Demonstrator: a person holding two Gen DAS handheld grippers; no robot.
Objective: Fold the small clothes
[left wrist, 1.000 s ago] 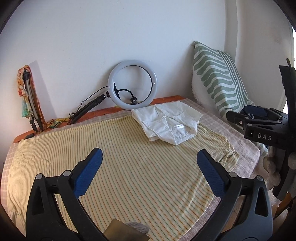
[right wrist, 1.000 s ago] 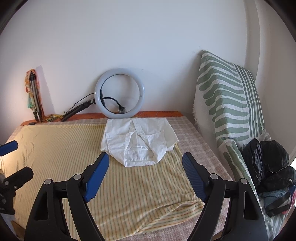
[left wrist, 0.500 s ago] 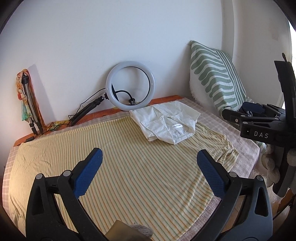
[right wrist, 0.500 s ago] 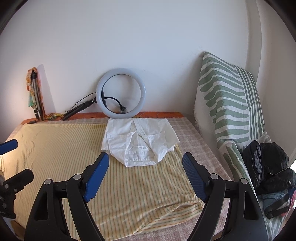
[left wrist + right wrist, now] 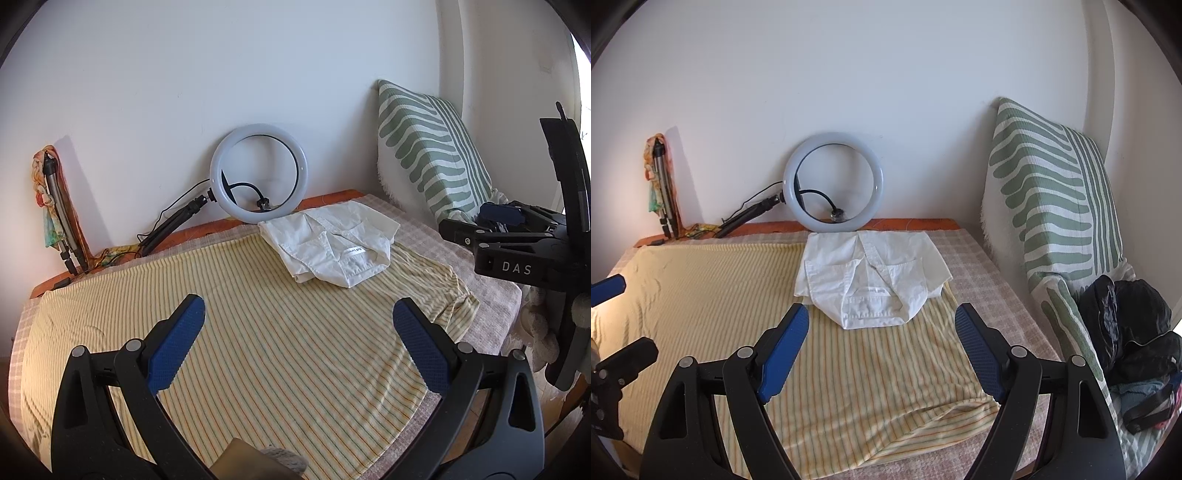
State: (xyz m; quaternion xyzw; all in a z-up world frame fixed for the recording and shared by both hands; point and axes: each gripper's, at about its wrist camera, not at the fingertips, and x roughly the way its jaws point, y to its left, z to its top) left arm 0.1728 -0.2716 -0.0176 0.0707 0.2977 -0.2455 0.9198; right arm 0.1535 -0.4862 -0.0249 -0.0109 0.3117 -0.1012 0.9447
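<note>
Tripod (image 5: 59, 206): folded, leaned upright against the white wall at far left, a colourful cloth draped on it.
Ring light (image 5: 833, 182): stood on edge against the wall, its stand lying to the left.
Left gripper (image 5: 297, 317): blue-padded fingers were spread wide, nothing between them, above the yellow striped sheet (image 5: 258, 332).
White shirt (image 5: 871, 277): folded, collar toward the camera, at the bed's far edge just in front of the ring light, clear of both grippers.
Right gripper (image 5: 881, 321): fingers stood wide apart, empty, short of the shirt.
Green striped cushion (image 5: 1052, 206): propped at right.
Right view only: dark bags (image 5: 1134, 332) below the cushion.
Left view only: the right gripper's black body marked DAS.
</note>
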